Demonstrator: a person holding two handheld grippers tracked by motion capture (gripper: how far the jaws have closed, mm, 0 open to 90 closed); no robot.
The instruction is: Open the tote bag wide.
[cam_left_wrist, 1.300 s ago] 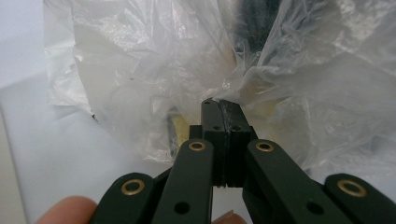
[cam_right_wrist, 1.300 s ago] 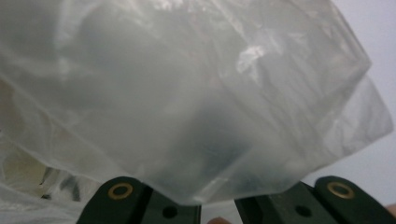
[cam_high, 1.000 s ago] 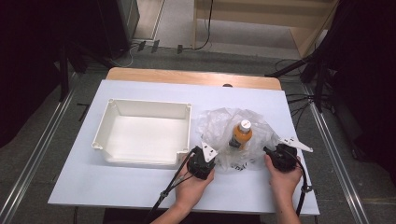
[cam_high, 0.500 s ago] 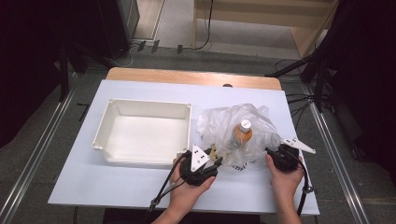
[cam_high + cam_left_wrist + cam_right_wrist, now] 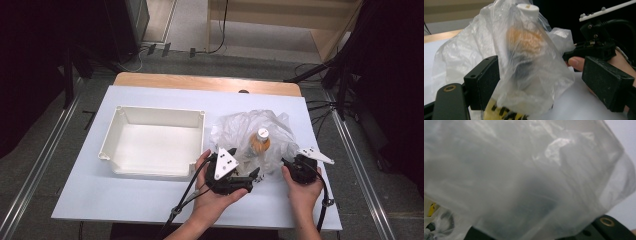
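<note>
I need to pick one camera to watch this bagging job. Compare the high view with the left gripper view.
High view alone: the white rectangular plastic tray on the pale table, left of the work. Left gripper view alone: its own black jaws standing apart either side of the bag, pads not pressing. Both: the clear crinkled plastic bag around the orange white-capped bottle, and the right gripper.

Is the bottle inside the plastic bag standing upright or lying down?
Upright: the bottle stands in the plastic bag, its white cap on top.
</note>
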